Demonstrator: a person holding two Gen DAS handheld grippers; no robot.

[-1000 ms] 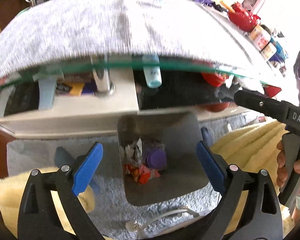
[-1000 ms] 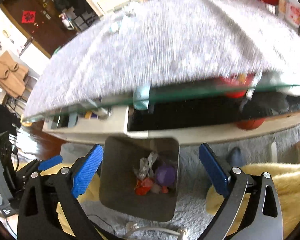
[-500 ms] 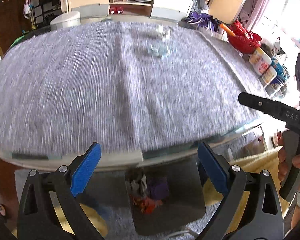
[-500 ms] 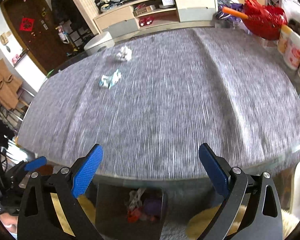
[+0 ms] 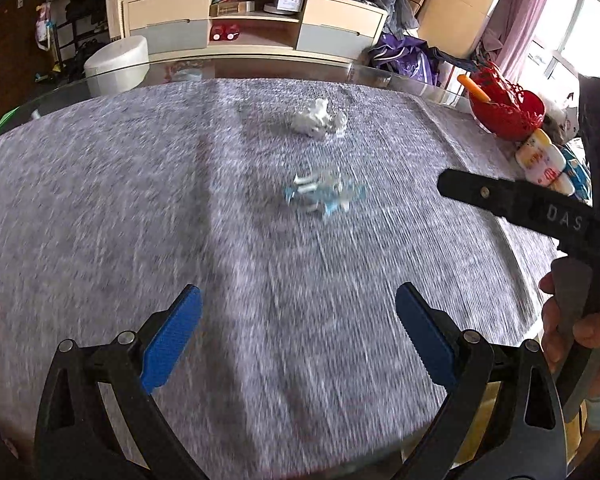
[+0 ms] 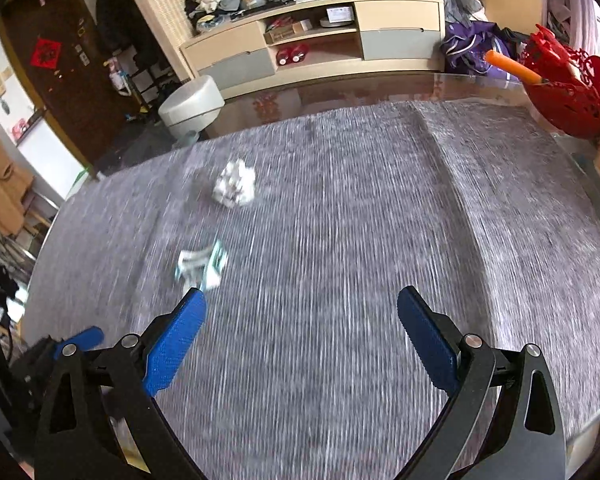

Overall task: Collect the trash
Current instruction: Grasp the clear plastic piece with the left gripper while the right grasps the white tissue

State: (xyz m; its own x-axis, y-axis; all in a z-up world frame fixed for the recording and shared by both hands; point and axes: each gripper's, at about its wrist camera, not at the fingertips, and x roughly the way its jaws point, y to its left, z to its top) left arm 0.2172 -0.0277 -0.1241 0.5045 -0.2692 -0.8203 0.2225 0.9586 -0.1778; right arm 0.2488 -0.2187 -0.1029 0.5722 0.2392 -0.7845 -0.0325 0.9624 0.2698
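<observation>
Two bits of trash lie on the grey cloth-covered table (image 5: 100,208): a crumpled white paper ball (image 5: 316,118) (image 6: 235,183) and, nearer, a crinkled blue-and-white wrapper (image 5: 324,194) (image 6: 202,264). My left gripper (image 5: 298,334) hangs open above the near part of the table, empty. My right gripper (image 6: 302,334) is open and empty too; its left fingertip sits just short of the wrapper. In the left wrist view the right gripper's black body (image 5: 540,208) and the hand (image 5: 572,328) holding it show at the right. The trash bin is out of view.
A red basket (image 5: 508,108) (image 6: 572,92) with an orange stick and some bottles (image 5: 540,160) stand at the table's right edge. Beyond the table are a white stool (image 6: 192,106), a low cabinet (image 6: 320,44) and a dark door (image 6: 52,64).
Both grippers have risen from over the floor bin below the table edge to above the tabletop. The bin has dropped out of view and the two pieces of trash have come into view.
</observation>
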